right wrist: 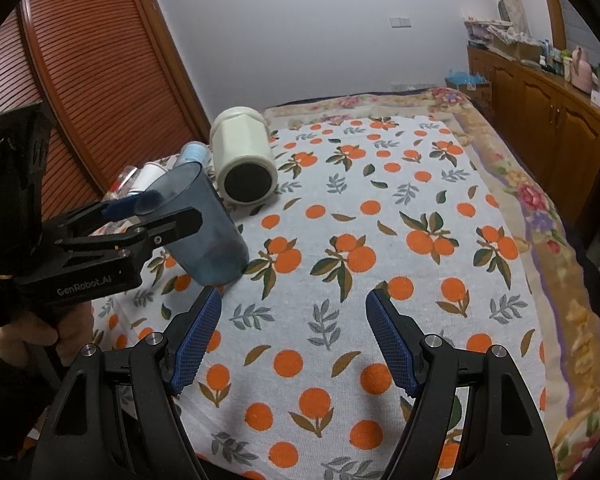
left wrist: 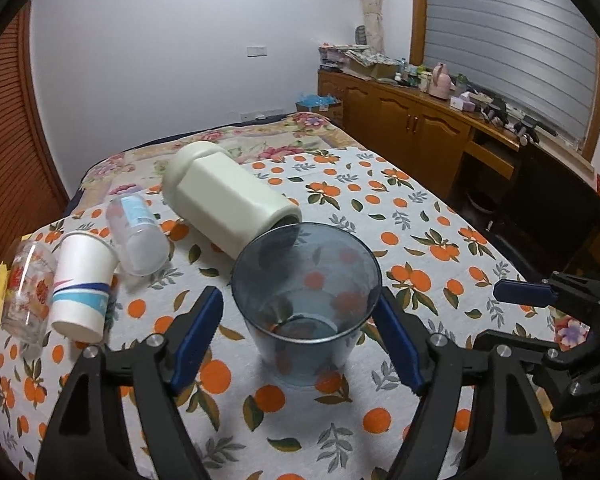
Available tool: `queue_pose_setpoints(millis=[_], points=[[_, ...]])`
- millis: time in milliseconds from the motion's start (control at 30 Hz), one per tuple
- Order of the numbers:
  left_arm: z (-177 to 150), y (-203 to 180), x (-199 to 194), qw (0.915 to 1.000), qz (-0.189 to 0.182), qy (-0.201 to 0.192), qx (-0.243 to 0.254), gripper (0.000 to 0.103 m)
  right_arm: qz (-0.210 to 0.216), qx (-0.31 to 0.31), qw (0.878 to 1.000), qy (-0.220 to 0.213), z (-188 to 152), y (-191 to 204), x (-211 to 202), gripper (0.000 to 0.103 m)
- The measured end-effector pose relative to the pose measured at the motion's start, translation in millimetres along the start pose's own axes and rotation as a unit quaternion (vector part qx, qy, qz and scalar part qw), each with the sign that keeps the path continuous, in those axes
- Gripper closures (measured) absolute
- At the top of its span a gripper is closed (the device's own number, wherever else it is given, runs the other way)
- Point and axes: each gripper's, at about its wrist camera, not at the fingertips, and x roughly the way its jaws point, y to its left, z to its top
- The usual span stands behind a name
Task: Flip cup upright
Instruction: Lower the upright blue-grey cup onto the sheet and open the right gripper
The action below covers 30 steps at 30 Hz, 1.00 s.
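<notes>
The blue translucent cup [left wrist: 306, 304] is seen upright, mouth up, its base on the orange-print cloth [left wrist: 412, 216], between the spread fingers of the left gripper [left wrist: 300, 336]. Whether the pads touch its wall cannot be told. The right gripper [right wrist: 294, 338] is held released over bare cloth, grasping nothing. Behind the cup a cream jar [left wrist: 228, 196] lies on its side; a paper cup [left wrist: 82, 284], a frosted bottle [left wrist: 138, 236] and a printed glass [left wrist: 26, 292] lie further left.

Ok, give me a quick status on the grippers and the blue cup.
Left gripper open around blue cup, pads apart from its walls. Cup mouth-up on the tablecloth. Right gripper open, empty. White jar lying just behind the cup.
</notes>
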Motion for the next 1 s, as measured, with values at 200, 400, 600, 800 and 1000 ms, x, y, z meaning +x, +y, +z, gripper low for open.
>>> queue_pose_setpoints(millis=[200, 400, 600, 800, 1000], points=[[-7, 7, -22, 0.9996, 0.007, -0.022, -0.018, 0.025, 0.003, -0.003, 1.000, -0.019, 3, 6, -5, 0.026], [-13, 11, -46, 0.9989, 0.010, -0.040, -0.025, 0.025, 0.007, -0.006, 0.999, -0.034, 6, 12, -9, 0.026], [-21, 19, -76, 0.9962, 0.033, -0.068, -0.042, 0.020, 0.000, -0.028, 0.997, -0.068, 8, 27, -20, 0.023], [-34, 22, -95, 0.9924, 0.076, -0.083, -0.049, 0.016, -0.010, -0.052, 0.993, -0.104, 4, 46, -29, 0.016], [-45, 28, -104, 0.9900, 0.090, -0.087, -0.065, 0.015, -0.018, -0.056, 0.991, -0.120, 0, 54, -31, 0.015]])
